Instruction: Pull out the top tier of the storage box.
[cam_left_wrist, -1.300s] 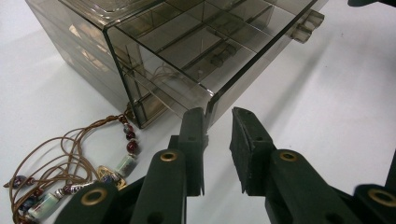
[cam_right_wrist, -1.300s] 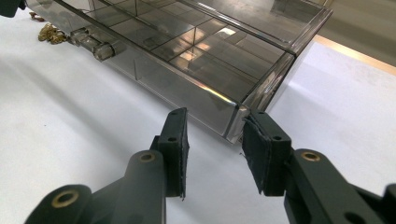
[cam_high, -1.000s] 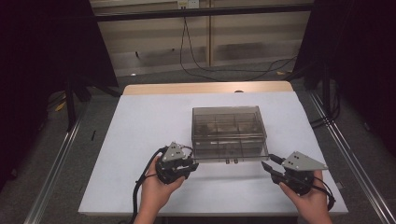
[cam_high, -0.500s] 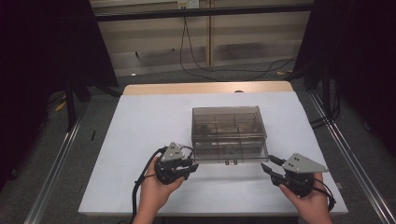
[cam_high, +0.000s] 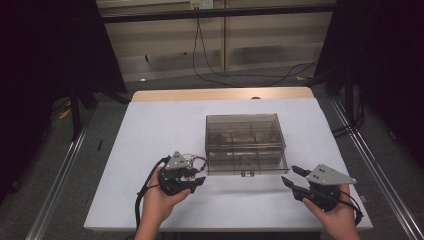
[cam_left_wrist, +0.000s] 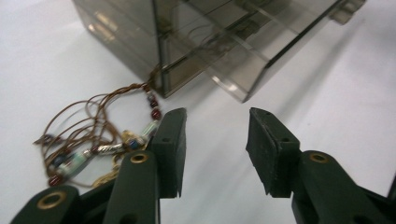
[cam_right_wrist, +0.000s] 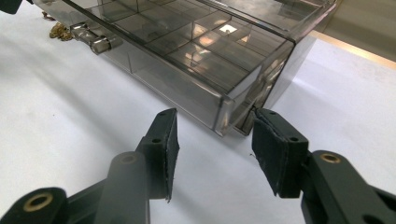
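Observation:
A smoky clear plastic box (cam_high: 244, 131) stands mid-table, its low compartmented drawer (cam_high: 247, 167) pulled out a little toward me. A beaded wire necklace (cam_high: 194, 161) lies by the box's front left corner. My left gripper (cam_high: 199, 178) is open just in front of it, holding nothing. In the left gripper view the necklace (cam_left_wrist: 93, 140) lies left of the open gripper (cam_left_wrist: 215, 119), with the box (cam_left_wrist: 140, 42) and drawer (cam_left_wrist: 261, 51) beyond. My right gripper (cam_high: 288, 176) is open near the drawer's right front corner. In the right gripper view the gripper (cam_right_wrist: 215, 121) faces that drawer (cam_right_wrist: 187, 60); its handle (cam_right_wrist: 95, 41) is farther left.
The white table (cam_high: 150, 130) has bare room to the left of and behind the box. A wooden strip (cam_high: 220, 94) runs along its far edge. Metal rails (cam_high: 57, 185) flank the table, and cables (cam_high: 225, 75) lie on the floor beyond.

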